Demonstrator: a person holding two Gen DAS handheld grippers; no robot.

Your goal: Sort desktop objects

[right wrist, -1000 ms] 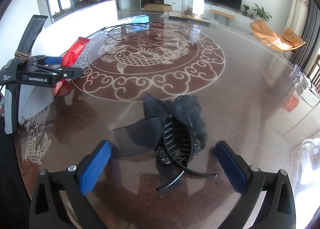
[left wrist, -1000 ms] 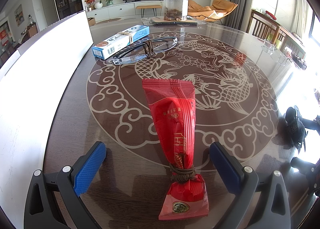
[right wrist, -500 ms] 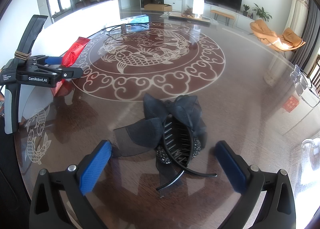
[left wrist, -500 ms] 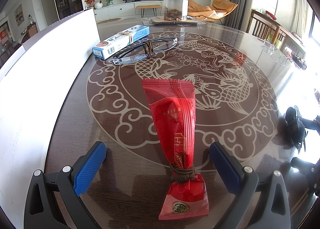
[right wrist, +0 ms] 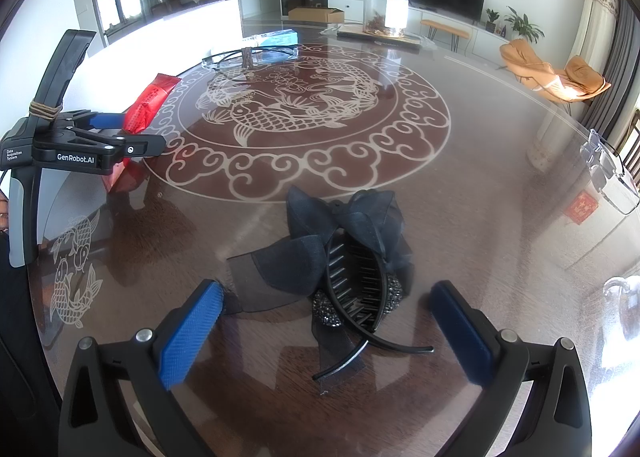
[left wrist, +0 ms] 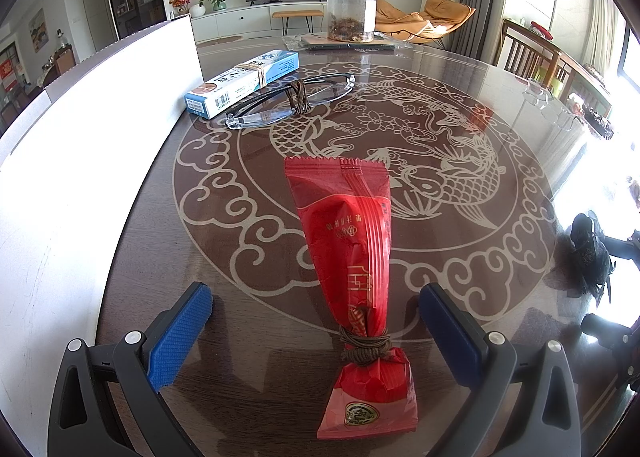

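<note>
A red snack packet (left wrist: 352, 257) tied with brown cord lies on the round glass-topped table (left wrist: 500, 105), lengthwise between my left gripper's open jaws. My left gripper (left wrist: 316, 321) touches nothing. A black bow hair clip (right wrist: 344, 265) lies between the open jaws of my right gripper (right wrist: 326, 317), which is also empty. Folded glasses (left wrist: 292, 99) tied with cord and a blue-white box (left wrist: 244, 83) with a rubber band lie at the far left. The right wrist view shows the left gripper (right wrist: 132, 137) around the packet (right wrist: 146, 105).
A white board (left wrist: 80, 137) runs along the table's left side. A clear jar (left wrist: 352, 9) stands on a flat pack at the far edge. A clear plastic item (right wrist: 608, 173) lies near the right edge. The hair clip (left wrist: 592, 257) shows at the far right of the left view.
</note>
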